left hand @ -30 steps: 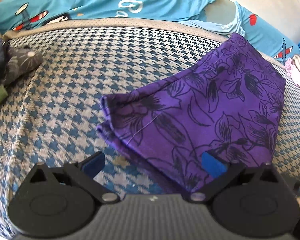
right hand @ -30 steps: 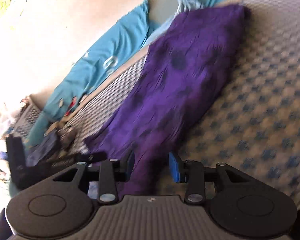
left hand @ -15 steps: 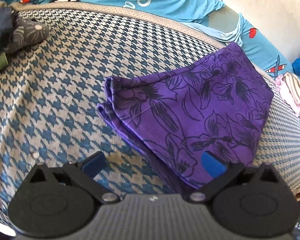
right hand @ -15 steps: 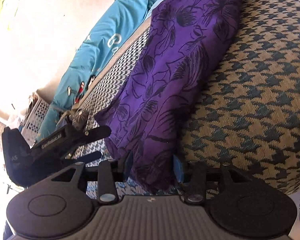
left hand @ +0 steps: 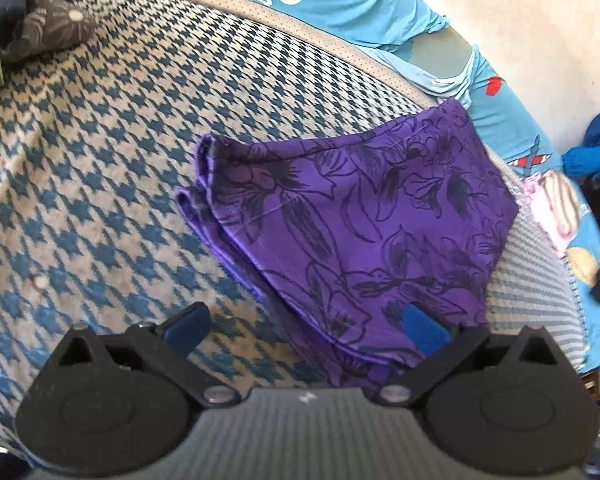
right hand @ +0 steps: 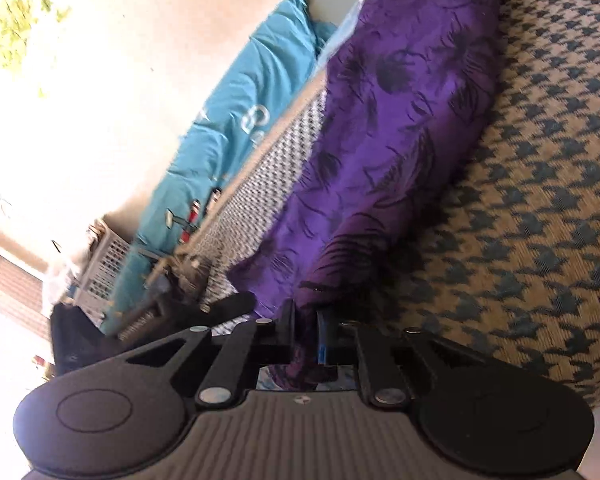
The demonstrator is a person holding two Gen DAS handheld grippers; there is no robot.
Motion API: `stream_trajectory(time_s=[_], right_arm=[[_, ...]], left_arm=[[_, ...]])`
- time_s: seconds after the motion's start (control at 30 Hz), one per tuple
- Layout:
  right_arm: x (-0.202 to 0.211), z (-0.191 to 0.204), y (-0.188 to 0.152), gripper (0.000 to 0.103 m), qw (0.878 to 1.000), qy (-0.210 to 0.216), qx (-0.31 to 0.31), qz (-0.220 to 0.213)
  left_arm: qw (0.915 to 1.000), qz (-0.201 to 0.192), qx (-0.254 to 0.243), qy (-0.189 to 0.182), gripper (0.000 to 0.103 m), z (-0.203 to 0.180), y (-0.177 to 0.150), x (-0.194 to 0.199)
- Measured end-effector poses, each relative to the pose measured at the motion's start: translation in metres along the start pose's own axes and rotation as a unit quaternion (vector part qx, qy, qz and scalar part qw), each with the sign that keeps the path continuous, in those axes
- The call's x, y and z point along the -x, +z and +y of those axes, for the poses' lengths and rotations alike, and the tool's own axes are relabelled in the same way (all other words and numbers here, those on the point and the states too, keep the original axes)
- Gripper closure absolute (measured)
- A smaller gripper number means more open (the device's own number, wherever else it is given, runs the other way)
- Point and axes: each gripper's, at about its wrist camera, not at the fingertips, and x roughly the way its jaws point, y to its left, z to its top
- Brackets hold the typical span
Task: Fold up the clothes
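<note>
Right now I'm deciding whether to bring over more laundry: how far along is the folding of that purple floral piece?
Done: the purple floral garment already lies in stacked layers on the houndstooth cushion. In hand: the right gripper is closing its jaws on the garment's near corner, while the left gripper stands open over its near edge. Left: probably one more fold; dark clothes wait behind.

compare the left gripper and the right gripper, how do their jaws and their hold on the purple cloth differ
The left gripper has its jaws spread wide, pinching nothing; the right gripper is closing, its jaws nearly together. The left gripper's one pad lies over the purple cloth and the other over the houndstooth cover; the right gripper has the cloth's edge between its pads. Both have blue pads on black fingers.
</note>
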Motion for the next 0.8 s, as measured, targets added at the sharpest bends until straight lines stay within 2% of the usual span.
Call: stream_trajectory(time_s=[0.27,0.4,0.6,0.63,0.7,0.73,0.8], right_arm=[[0.008,0.002,0.006,0.092,1.000,0.019,-0.012,-0.013],[0.010,0.005,0.009,0.092,0.999,0.028,-0.024,-0.021],[0.012,0.005,0.011,0.092,0.999,0.030,-0.030,-0.022],[0.011,0.005,0.010,0.092,0.999,0.025,-0.027,-0.020],[0.009,0.008,0.009,0.092,1.000,0.005,-0.009,-0.011],[0.007,0.010,0.008,0.092,1.000,-0.010,0.007,-0.005],[0.004,0.016,0.005,0.089,0.998,-0.045,0.050,0.010]], left_arm=[[0.9987,0.014,0.015,-0.046,0.000,-0.010,0.001,-0.016],[0.9967,0.017,0.039,-0.070,0.000,-0.010,0.004,-0.022],[0.9946,-0.002,0.063,-0.082,0.001,-0.011,0.010,-0.030],[0.9946,-0.006,0.065,-0.081,0.005,-0.011,0.011,-0.032],[0.9969,-0.018,0.049,-0.059,0.021,-0.015,0.013,-0.033],[0.9978,-0.024,0.041,-0.047,0.033,-0.017,0.013,-0.034],[0.9986,-0.029,0.030,-0.033,0.039,-0.020,0.013,-0.036]])
